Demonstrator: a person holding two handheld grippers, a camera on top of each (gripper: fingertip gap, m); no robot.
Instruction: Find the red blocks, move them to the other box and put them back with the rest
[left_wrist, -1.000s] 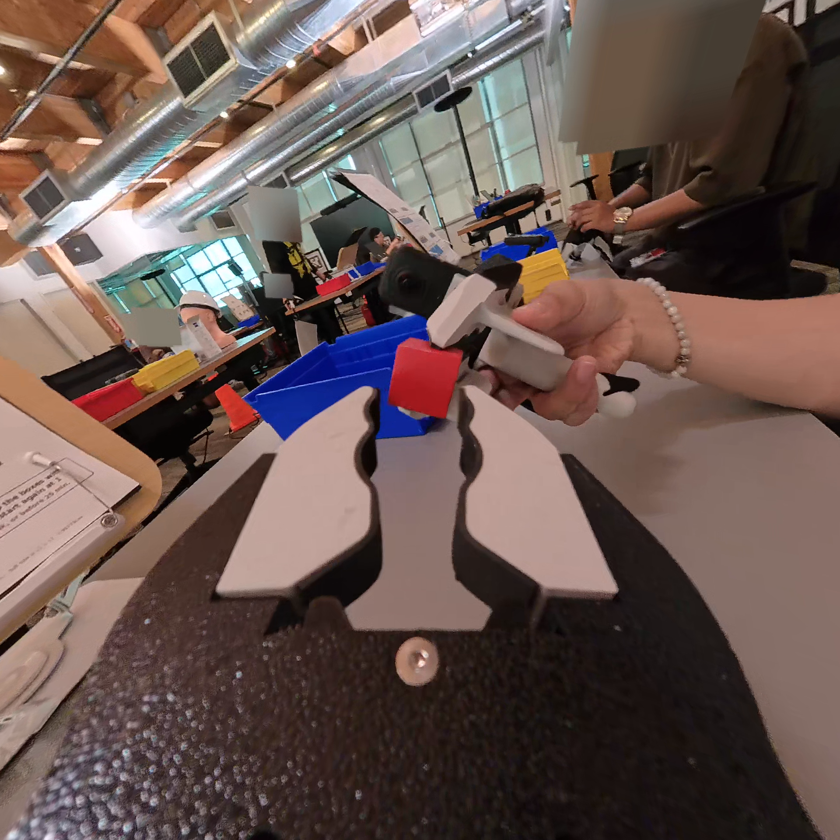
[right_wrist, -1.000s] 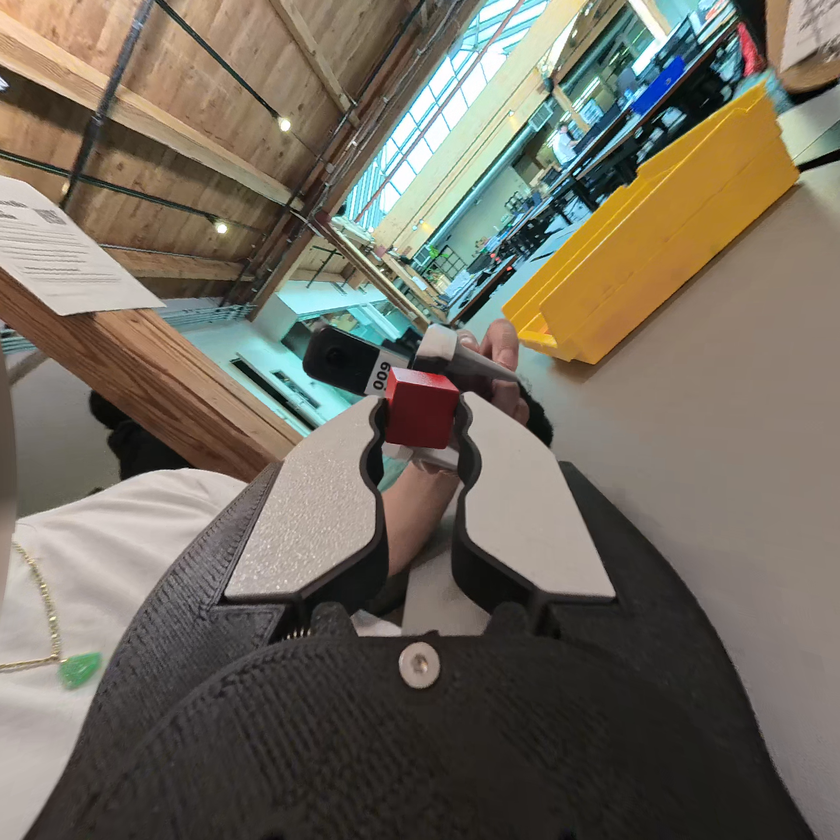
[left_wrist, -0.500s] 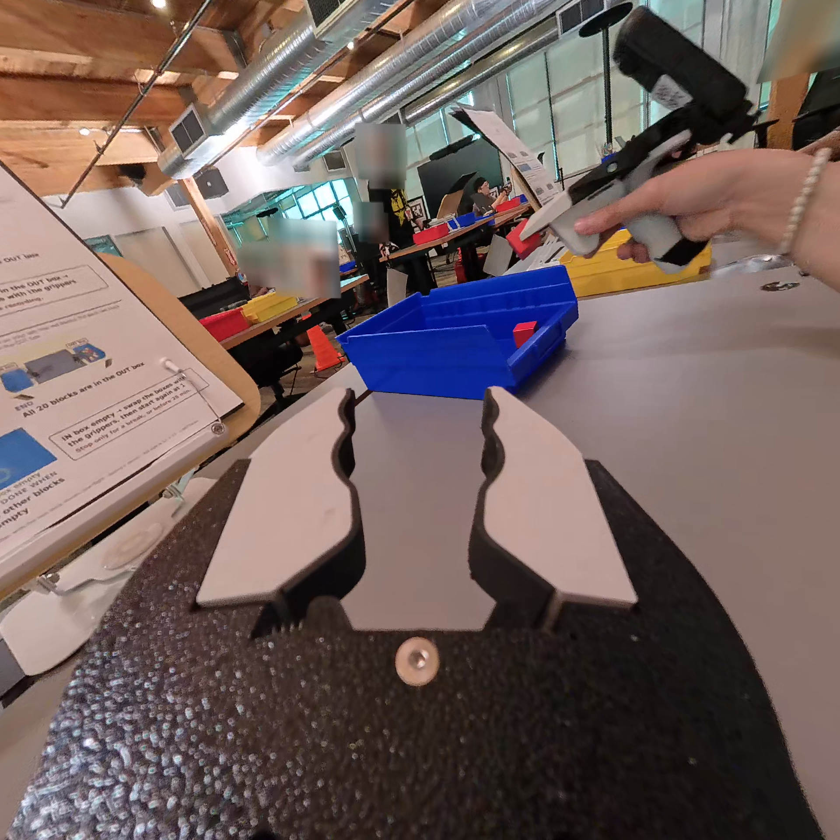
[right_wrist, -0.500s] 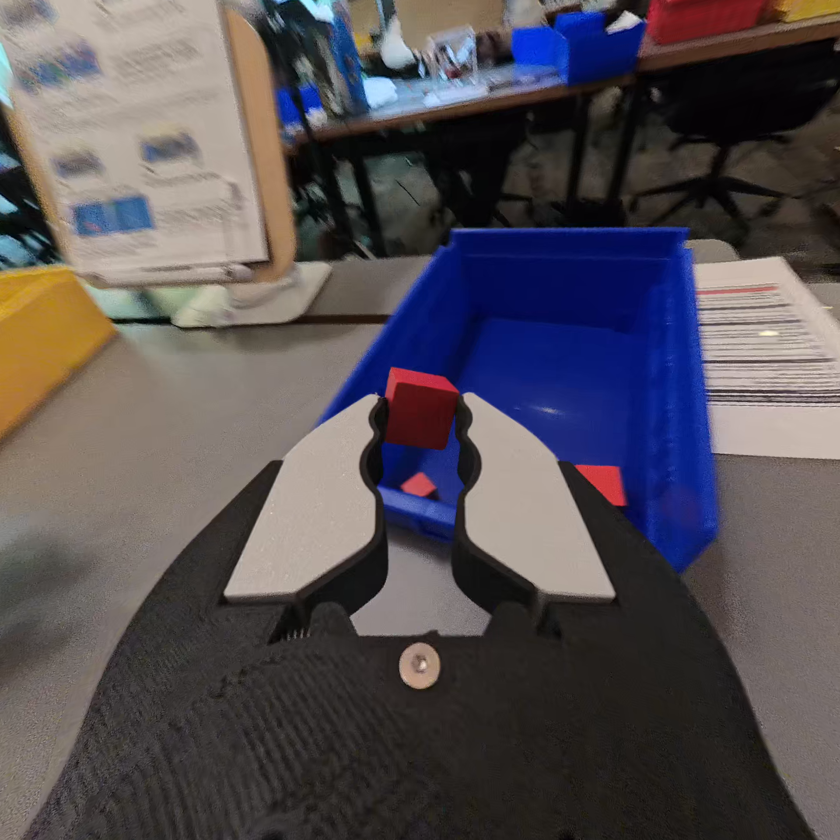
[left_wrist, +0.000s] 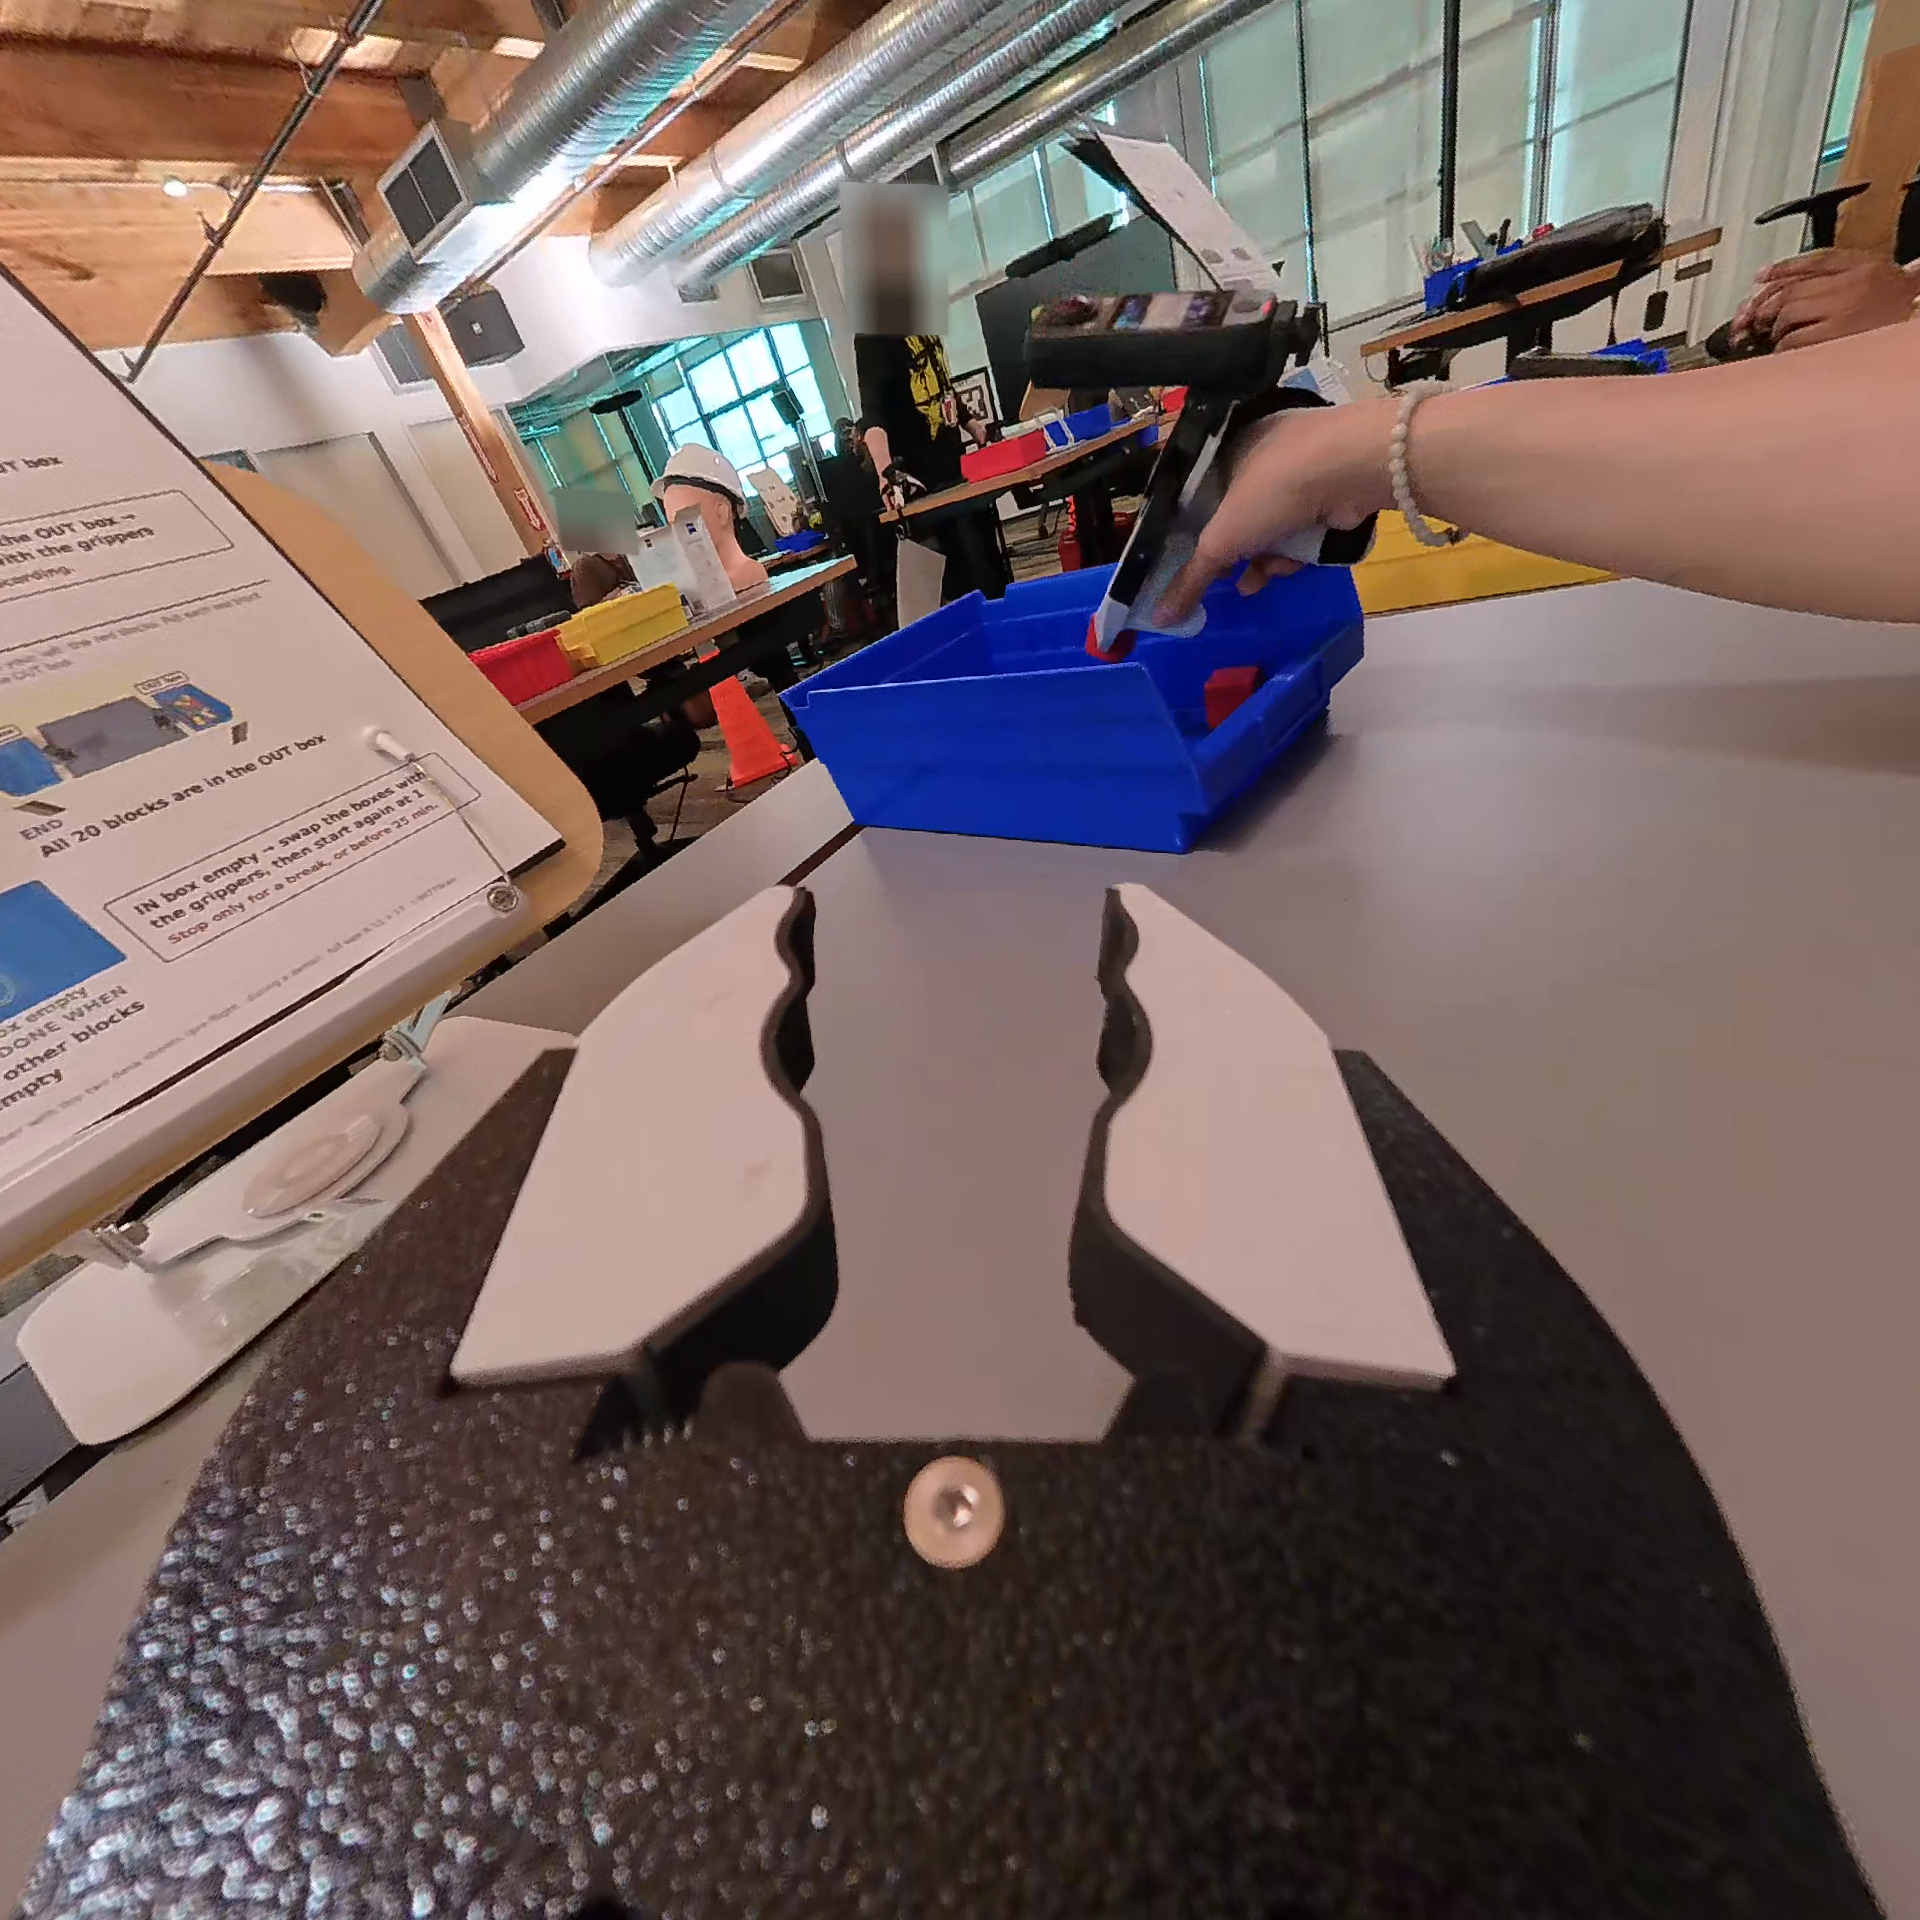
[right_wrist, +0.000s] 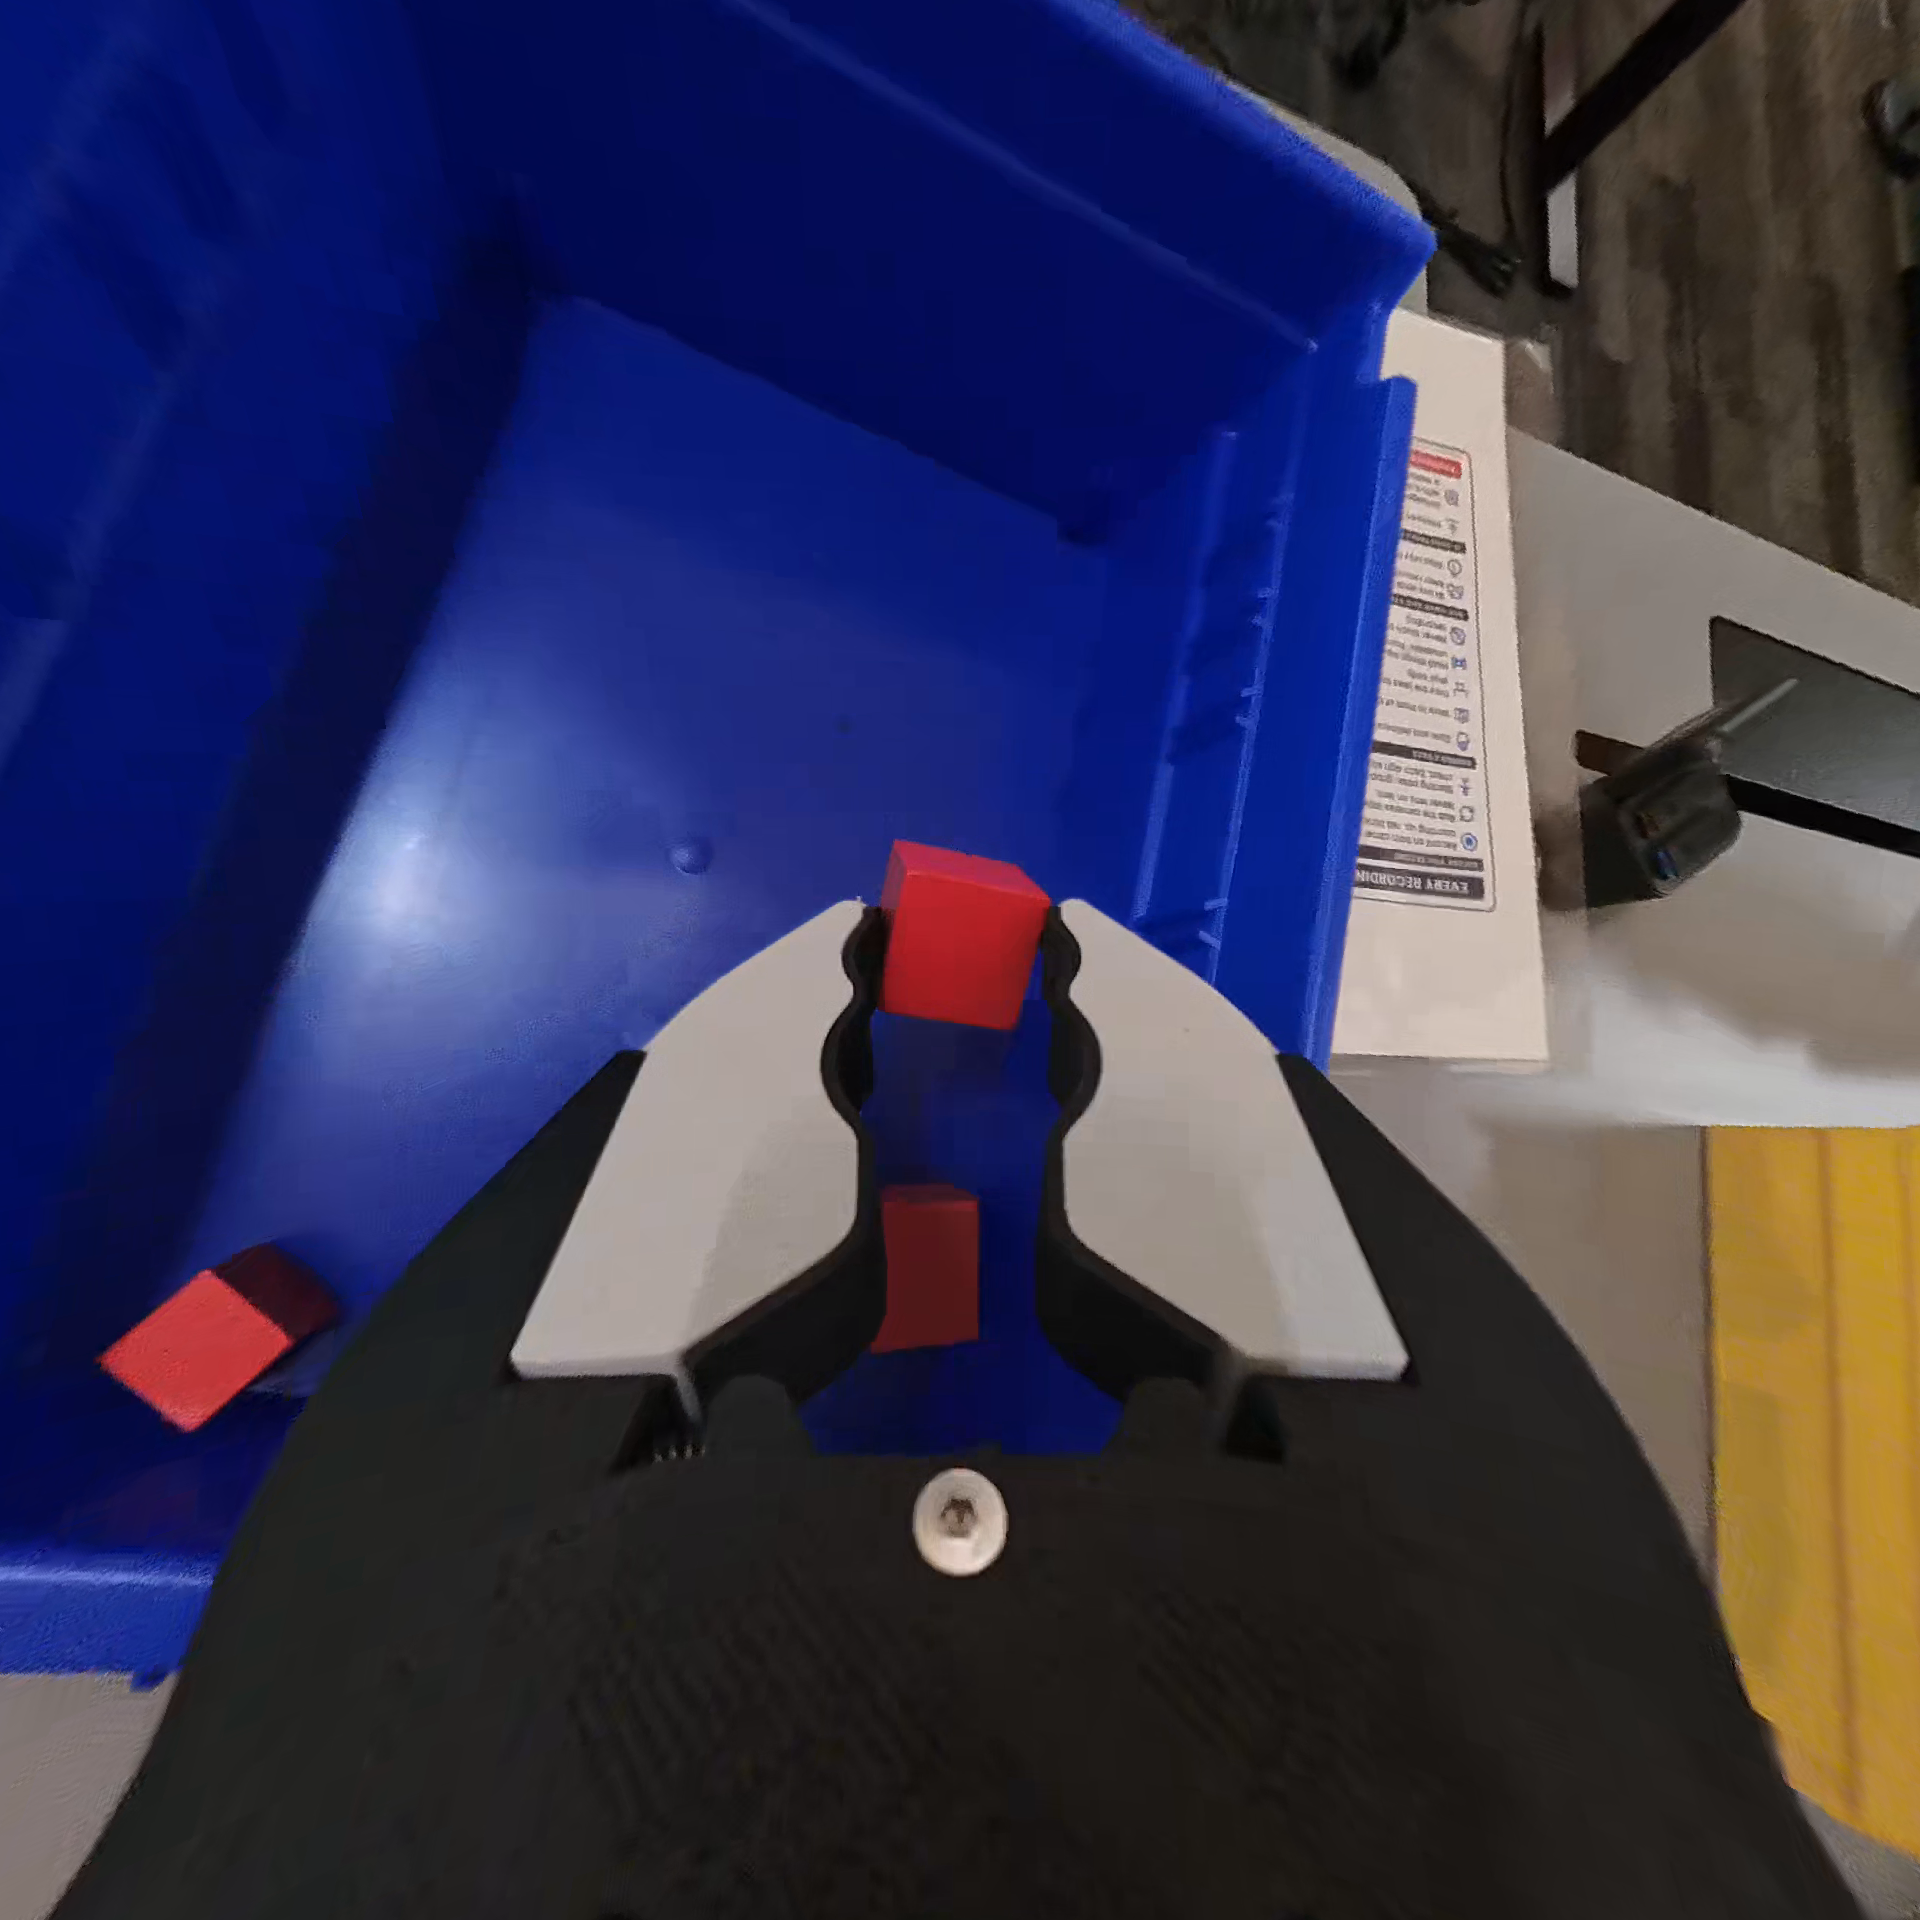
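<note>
Altogether three red blocks (right_wrist: 961, 951) (one gripped) in one blue box (right_wrist: 727, 260).

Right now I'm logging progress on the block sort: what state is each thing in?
Left gripper: jaws open, empty, above bare table.
Right gripper: jaws shut on a red block, inside the blue bin.
Blue bin: holds two loose red blocks.
Yellow bin: contents not visible.

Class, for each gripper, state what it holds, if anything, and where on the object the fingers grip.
Left gripper: nothing. Right gripper: a red block, pinched by opposite side faces at the fingertips.
</note>
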